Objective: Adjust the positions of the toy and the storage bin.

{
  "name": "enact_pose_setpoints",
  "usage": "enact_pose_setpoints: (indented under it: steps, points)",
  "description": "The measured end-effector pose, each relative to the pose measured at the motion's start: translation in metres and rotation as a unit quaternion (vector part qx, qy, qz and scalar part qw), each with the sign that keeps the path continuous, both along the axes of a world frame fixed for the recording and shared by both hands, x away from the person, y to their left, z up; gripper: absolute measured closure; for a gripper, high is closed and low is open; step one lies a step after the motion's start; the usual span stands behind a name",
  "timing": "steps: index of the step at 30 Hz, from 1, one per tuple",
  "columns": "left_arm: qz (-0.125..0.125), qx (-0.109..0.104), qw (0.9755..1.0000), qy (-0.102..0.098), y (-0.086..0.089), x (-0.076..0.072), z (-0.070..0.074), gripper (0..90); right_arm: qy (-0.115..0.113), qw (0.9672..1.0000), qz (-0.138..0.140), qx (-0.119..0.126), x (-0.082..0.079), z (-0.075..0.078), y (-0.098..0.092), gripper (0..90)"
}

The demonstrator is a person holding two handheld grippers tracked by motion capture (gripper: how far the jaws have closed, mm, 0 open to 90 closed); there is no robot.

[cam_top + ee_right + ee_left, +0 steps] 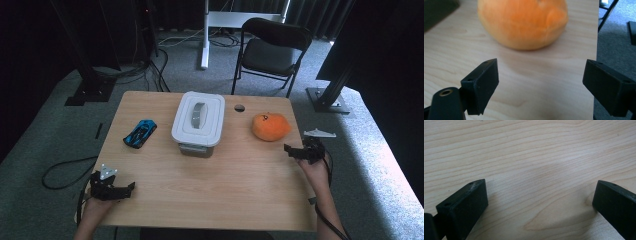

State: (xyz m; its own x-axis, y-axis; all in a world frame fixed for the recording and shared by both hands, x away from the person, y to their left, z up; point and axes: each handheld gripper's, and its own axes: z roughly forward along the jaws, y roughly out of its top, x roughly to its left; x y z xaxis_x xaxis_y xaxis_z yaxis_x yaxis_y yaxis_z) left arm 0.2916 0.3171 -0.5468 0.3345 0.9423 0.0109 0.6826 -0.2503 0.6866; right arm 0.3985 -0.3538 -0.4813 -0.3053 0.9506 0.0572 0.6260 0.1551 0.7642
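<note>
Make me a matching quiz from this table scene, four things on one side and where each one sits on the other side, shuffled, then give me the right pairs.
Things:
1. orange plush toy
2. blue toy car
3. white lidded box
4. left gripper

Places:
A. middle of the table, towards the far edge
B. near left corner of the table
C. far right part of the table, just ahead of the right gripper
D. left part of the table, beside the box

Pairs: 1-C, 2-D, 3-A, 4-B
</note>
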Motion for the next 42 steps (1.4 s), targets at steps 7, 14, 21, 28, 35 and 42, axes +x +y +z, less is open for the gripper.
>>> enact_pose_setpoints:
  steps: [7,14,21,28,35,42]
  points:
    - [0.0,0.0,1.0,0.0,0.0,0.0,0.0,0.4,-0.01,0.9999,-0.003,0.008,0.02,0.017,-0.001,12.8]
    - [0.0,0.0,1.0,0.0,0.0,0.0,0.0,0.4,-0.004,1.0,-0.003,0.004,0.042,0.023,0.003,12.8]
    - [0.0,0.0,1.0,0.0,0.0,0.0,0.0,0.4,0.015,0.9998,0.005,-0.011,0.058,0.017,0.01,12.8]
    - [0.0,0.0,1.0,0.0,0.0,0.0,0.0,0.4,0.03,0.9995,-0.001,-0.006,0.076,0.016,0.005,12.8]
    - [0.0,0.0,1.0,0.0,0.0,0.0,0.0,0.4,0.064,0.9978,0.015,0.004,0.085,0.003,0.005,16.1]
    - [0.0,0.0,1.0,0.0,0.0,0.0,0.0,0.4,0.063,0.9968,0.039,0.029,0.077,0.002,0.008,37.7]
